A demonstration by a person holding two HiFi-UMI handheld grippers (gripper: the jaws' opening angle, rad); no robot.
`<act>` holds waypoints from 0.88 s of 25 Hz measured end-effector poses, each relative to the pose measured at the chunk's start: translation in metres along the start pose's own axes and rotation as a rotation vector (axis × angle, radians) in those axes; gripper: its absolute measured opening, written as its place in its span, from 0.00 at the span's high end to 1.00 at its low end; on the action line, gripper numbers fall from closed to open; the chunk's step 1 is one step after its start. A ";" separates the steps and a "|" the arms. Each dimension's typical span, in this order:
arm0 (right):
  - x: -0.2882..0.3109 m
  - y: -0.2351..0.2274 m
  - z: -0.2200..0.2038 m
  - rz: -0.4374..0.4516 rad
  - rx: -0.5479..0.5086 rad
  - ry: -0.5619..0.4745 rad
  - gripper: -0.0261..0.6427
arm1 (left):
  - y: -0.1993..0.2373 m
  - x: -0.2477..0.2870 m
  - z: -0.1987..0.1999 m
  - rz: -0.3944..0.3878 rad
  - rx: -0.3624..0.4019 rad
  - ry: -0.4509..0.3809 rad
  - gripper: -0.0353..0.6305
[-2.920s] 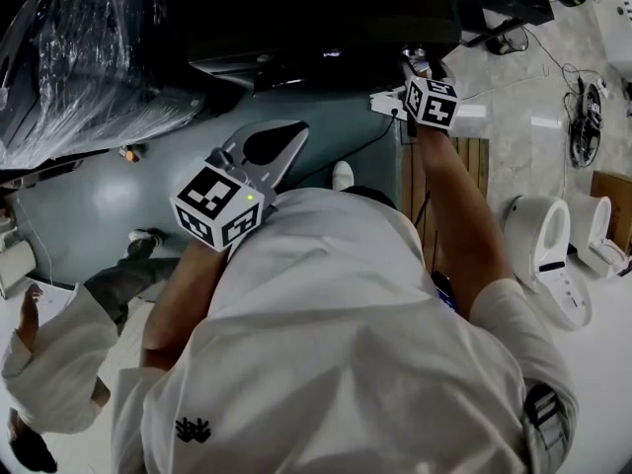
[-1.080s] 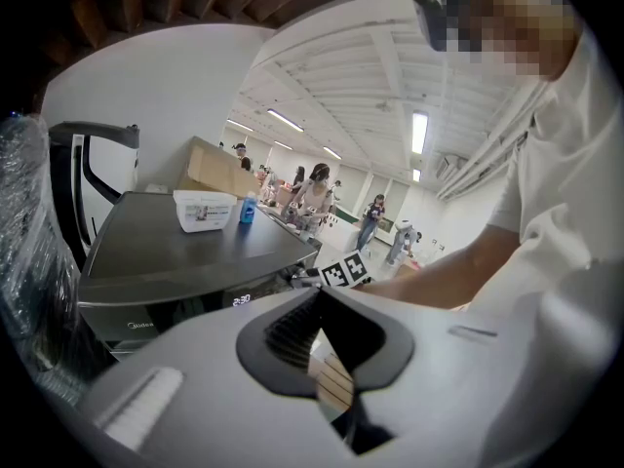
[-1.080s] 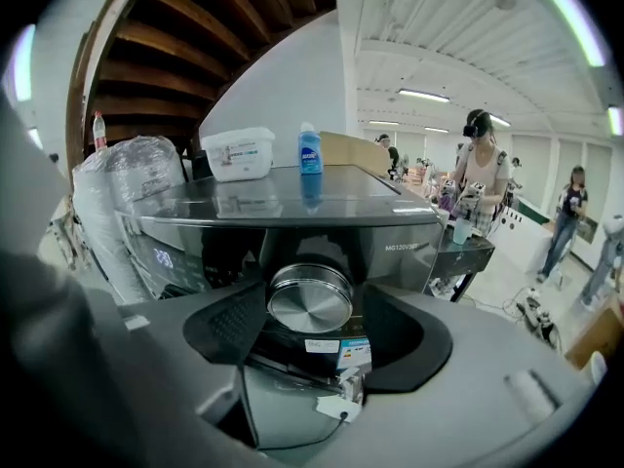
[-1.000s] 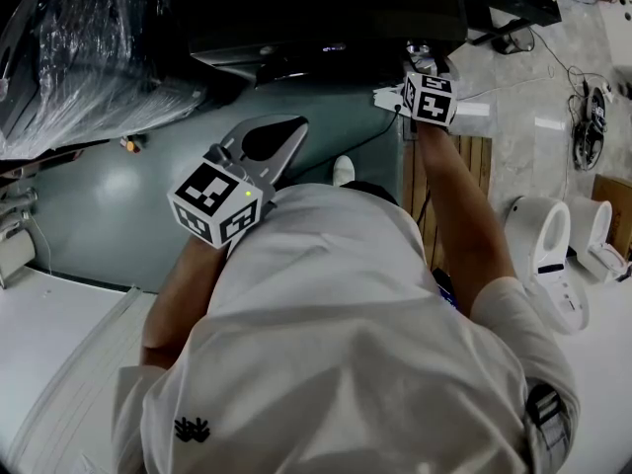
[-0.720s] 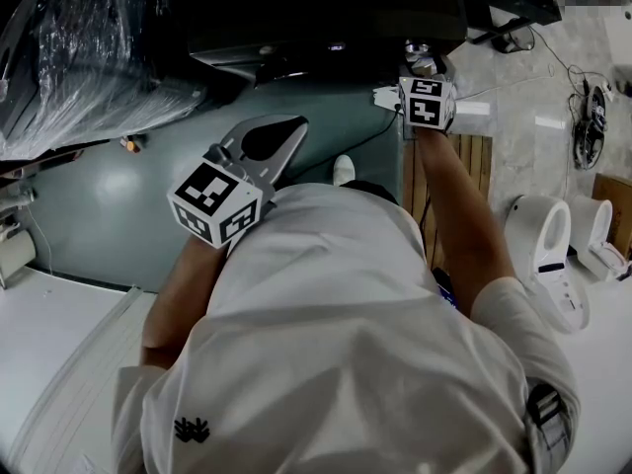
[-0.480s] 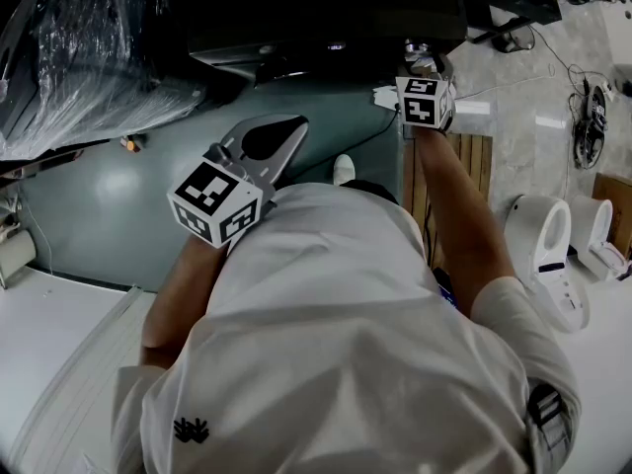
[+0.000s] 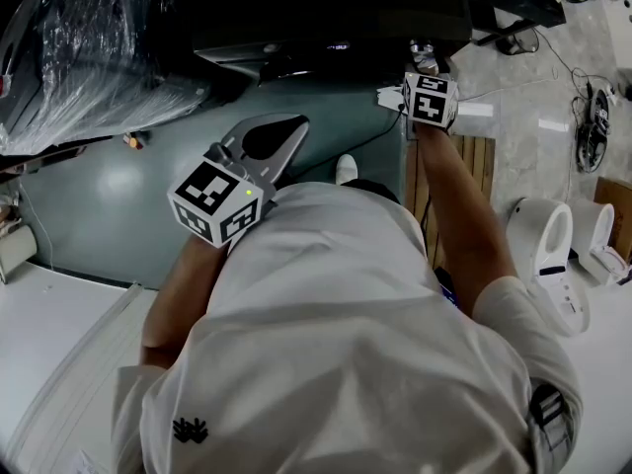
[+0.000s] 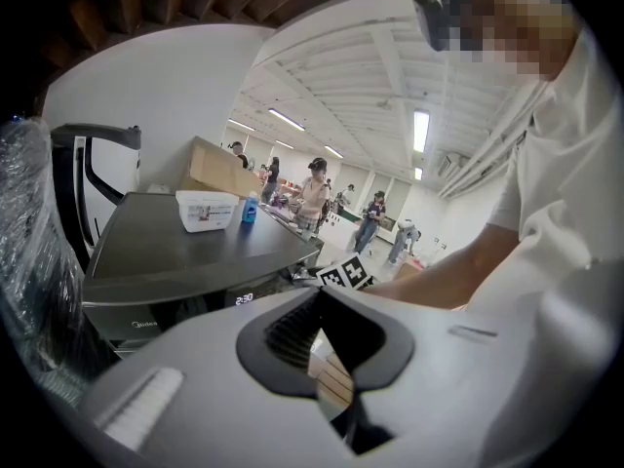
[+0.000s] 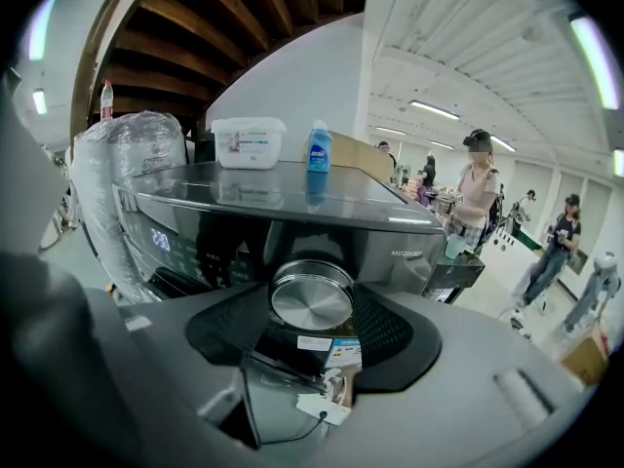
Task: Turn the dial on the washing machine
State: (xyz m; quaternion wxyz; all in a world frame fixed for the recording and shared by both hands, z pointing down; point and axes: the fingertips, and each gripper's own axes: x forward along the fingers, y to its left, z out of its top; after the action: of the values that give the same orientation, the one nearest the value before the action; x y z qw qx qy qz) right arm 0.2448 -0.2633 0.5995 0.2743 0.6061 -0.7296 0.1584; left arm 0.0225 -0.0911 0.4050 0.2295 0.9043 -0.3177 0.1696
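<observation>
Right tool (image 9: 313,279) clamps the round brushed-steel dial (image 9: 312,298) near the dark washing machine's (image 9: 244,227) right corner; rigid, likely slick, held by its rim. Left tool (image 8: 322,305) is closed, empty.

Dark front, tiny print
Head view: washing machine (image 7: 296,28) front lost in shadow at top centre; right gripper (image 7: 423,53) fingers mostly behind its marker cube (image 7: 431,100). Right gripper view: sticker (image 9: 336,352) print under the dial (image 9: 312,298) too small to read.
</observation>
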 end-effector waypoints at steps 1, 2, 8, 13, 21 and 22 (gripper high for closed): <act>-0.001 -0.001 0.001 0.007 0.026 -0.002 0.56 | 0.000 0.000 0.000 0.001 -0.001 0.000 0.86; -0.001 -0.001 0.000 0.015 0.061 -0.004 0.56 | 0.000 0.000 0.000 0.001 -0.002 0.000 0.86; 0.000 -0.006 -0.005 0.078 0.363 -0.031 0.56 | -0.001 0.000 0.000 0.002 0.002 -0.004 0.86; 0.000 -0.007 -0.006 0.100 0.422 -0.028 0.56 | -0.005 0.000 -0.001 0.004 0.005 -0.004 0.86; -0.007 -0.008 -0.008 0.120 0.342 -0.013 0.56 | -0.014 -0.001 -0.001 0.014 0.002 -0.011 0.86; -0.009 -0.009 -0.010 0.123 0.336 -0.010 0.56 | -0.015 -0.001 -0.001 0.015 0.002 -0.014 0.86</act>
State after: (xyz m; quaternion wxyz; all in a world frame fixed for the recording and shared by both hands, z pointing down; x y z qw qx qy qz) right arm 0.2561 -0.2526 0.6015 0.1553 0.5983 -0.7301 0.2914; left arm 0.0315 -0.0797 0.4010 0.2252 0.9031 -0.3261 0.1652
